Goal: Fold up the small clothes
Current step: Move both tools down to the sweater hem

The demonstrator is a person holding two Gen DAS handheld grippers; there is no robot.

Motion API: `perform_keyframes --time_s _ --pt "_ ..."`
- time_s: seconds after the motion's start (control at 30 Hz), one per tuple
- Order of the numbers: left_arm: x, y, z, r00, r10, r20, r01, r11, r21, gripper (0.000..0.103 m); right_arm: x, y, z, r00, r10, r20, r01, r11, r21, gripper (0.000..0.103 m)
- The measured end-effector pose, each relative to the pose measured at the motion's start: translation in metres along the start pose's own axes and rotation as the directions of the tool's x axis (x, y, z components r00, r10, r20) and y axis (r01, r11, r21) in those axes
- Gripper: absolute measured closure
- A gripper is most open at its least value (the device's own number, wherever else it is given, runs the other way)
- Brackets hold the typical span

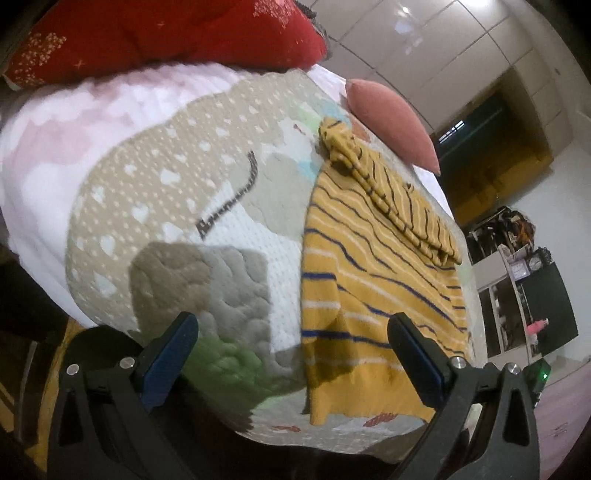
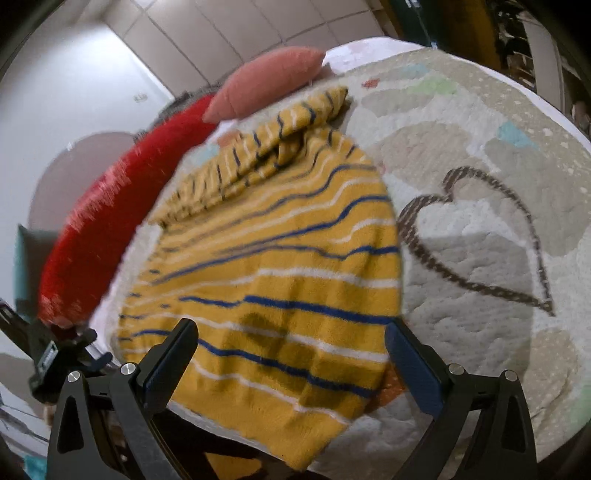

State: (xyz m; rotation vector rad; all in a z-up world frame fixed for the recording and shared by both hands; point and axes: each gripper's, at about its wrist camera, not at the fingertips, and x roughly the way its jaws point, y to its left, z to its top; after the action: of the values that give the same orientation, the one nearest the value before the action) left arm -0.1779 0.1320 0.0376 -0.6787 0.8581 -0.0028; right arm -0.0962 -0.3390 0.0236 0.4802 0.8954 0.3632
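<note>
Two grippers: both spread wide, nothing between the blue pads.
Left gripper (image 1: 291, 354): low in the left wrist view, fingers apart, hovering over the near edge of the quilt; right finger in front of the sweater hem.
Right gripper (image 2: 290, 354): low in the right wrist view, fingers apart, framing the sweater's lower part; touching or not, cannot tell.
Garment: mustard-yellow knitted sweater with blue and white stripes (image 1: 373, 280) (image 2: 280, 266), spread flat, one sleeve folded across its far part; right of centre in the left view, centre-left in the right view.
Surface: beige quilted bedspread with white dots and a brown stitched heart (image 1: 166, 192) (image 2: 480, 229), under the sweater.
Cushions: dusty-pink pillow (image 1: 391, 122) (image 2: 266, 83) just beyond the sweater; red patterned pillow (image 1: 166, 33) (image 2: 107, 229) at the frame's upper left.
</note>
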Motion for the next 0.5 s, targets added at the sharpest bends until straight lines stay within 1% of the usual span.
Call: perform_keyframes --time_s 0.07,0.17,0.23,0.3,0.37,0.43,0.5 --pt "0.004 0.003 0.001 1.0 -0.007 -0.019 0.007 1.0 -0.004 0.001 -0.002 -0.01 0.0 1.0 0.009 -0.004 -0.009 0.999 0.041 0.0" --pt "0.016 0.003 -0.002 0.996 -0.059 -0.062 0.059 0.998 -0.001 0.003 0.0 -0.025 -0.004 0.999 0.029 -0.022 -0.027 0.993 0.111 0.0" --pt "0.025 -0.005 -0.003 0.992 -0.093 -0.09 0.095 0.995 0.019 0.01 -0.004 -0.029 -0.006 0.999 0.05 -0.005 -0.048 0.99 0.135 0.0" --pt "0.033 -0.014 -0.004 0.984 -0.135 -0.116 0.139 0.99 0.034 0.01 -0.008 -0.03 -0.007 0.999 0.048 0.011 -0.049 0.988 0.145 0.0" --pt "0.043 -0.024 -0.006 0.978 -0.158 -0.136 0.166 0.985 0.05 0.01 -0.007 -0.033 -0.008 0.999 0.045 0.01 -0.046 0.986 0.158 0.0" --pt "0.051 -0.03 -0.008 0.978 -0.153 -0.143 0.164 0.984 0.066 0.01 -0.005 -0.035 -0.01 0.999 0.043 0.005 -0.043 0.985 0.17 0.001" --pt "0.056 -0.037 -0.012 0.982 -0.13 -0.139 0.144 0.985 0.093 0.009 -0.004 -0.036 -0.012 0.999 0.035 0.011 -0.037 0.984 0.173 0.001"
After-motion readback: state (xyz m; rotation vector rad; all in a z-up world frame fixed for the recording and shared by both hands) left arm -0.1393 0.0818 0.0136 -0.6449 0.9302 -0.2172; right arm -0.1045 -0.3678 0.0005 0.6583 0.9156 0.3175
